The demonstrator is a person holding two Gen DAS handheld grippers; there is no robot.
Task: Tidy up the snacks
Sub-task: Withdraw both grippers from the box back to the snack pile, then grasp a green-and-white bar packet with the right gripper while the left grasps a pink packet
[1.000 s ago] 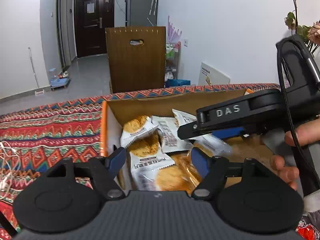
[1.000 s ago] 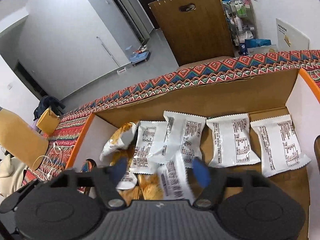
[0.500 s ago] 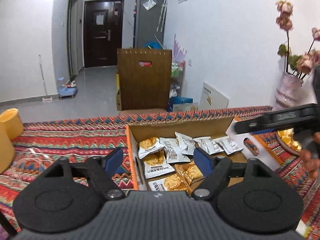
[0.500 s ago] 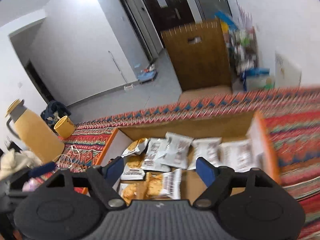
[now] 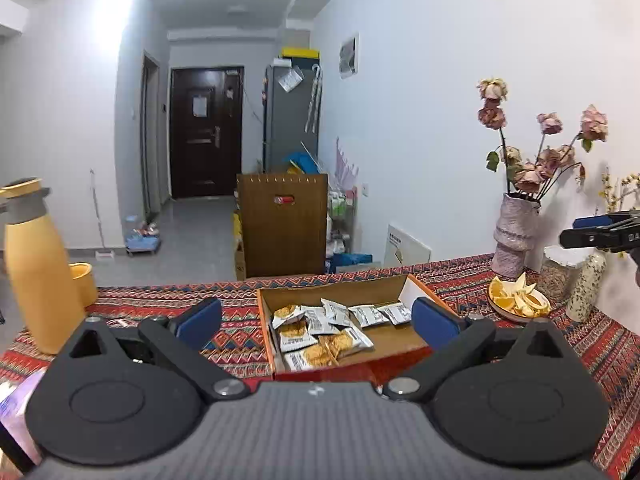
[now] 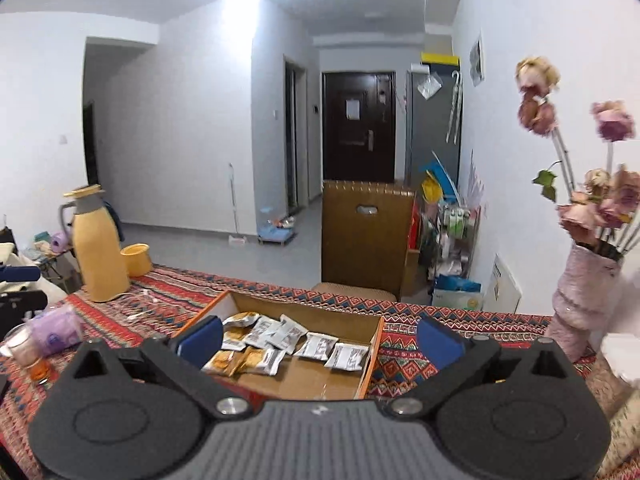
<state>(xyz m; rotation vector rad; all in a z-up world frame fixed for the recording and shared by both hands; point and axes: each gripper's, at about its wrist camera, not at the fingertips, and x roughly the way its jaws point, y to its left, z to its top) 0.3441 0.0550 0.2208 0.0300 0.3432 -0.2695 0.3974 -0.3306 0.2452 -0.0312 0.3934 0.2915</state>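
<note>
An open orange cardboard box (image 5: 267, 332) sits on the patterned tablecloth and holds several white snack packets (image 5: 320, 330). Some lie in a row along the back and others are heaped at the front left. The box also shows in the right wrist view (image 6: 374, 350) with its packets (image 6: 280, 338). My left gripper (image 5: 316, 322) is open and empty, held back above the near side of the box. My right gripper (image 6: 320, 338) is open and empty, also held back from the box. The right gripper shows at the far right of the left wrist view (image 5: 600, 232).
A yellow thermos (image 5: 34, 268) and a yellow cup (image 5: 82, 282) stand at the left. A vase of dried roses (image 5: 516, 232), two jars (image 5: 560, 276) and a plate of orange slices (image 5: 518, 300) stand at the right. A glass (image 6: 28, 356) and a purple bag (image 6: 58, 328) lie at the near left.
Both grippers pulled up and back from inside the box. The right gripper left the box and moved off to the right. A packet that was between its fingers now lies in the box.
</note>
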